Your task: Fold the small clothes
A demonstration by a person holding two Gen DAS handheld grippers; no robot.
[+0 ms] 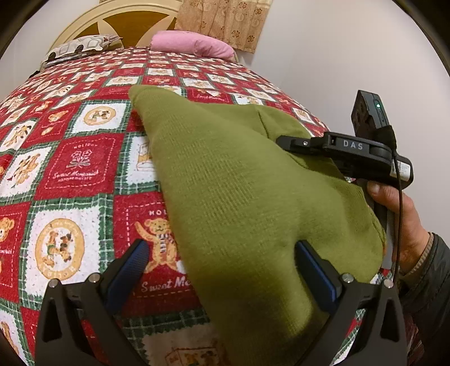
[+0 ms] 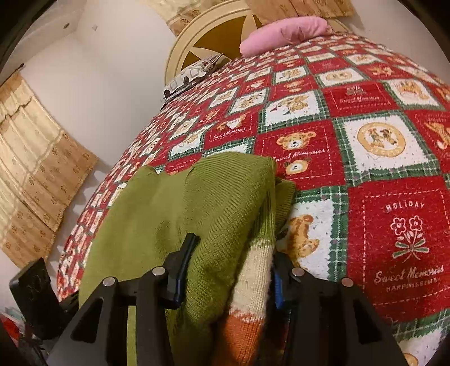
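Observation:
A green knit sweater (image 1: pixel 242 180) lies bunched on the bed, and a cream and orange striped part (image 2: pixel 253 284) shows in the right wrist view. My right gripper (image 2: pixel 233 247) is shut on a thick fold of the sweater (image 2: pixel 219 202), with the knit packed between both blue pads. In the left wrist view the right gripper (image 1: pixel 292 143) reaches into the cloth from the right, held by a hand (image 1: pixel 399 214). My left gripper (image 1: pixel 222 247) stands wide open. The sweater's near end drapes between its jaws against the right pad (image 1: pixel 315 270). The left pad (image 1: pixel 132 267) is bare.
The bed is covered by a red, white and green teddy-bear blanket (image 1: pixel 73 169). A pink pillow (image 1: pixel 191 45) and a patterned cushion (image 1: pixel 81 46) lie by the cream headboard (image 1: pixel 84 25). Beige curtains (image 2: pixel 31 174) hang on the wall beside the bed.

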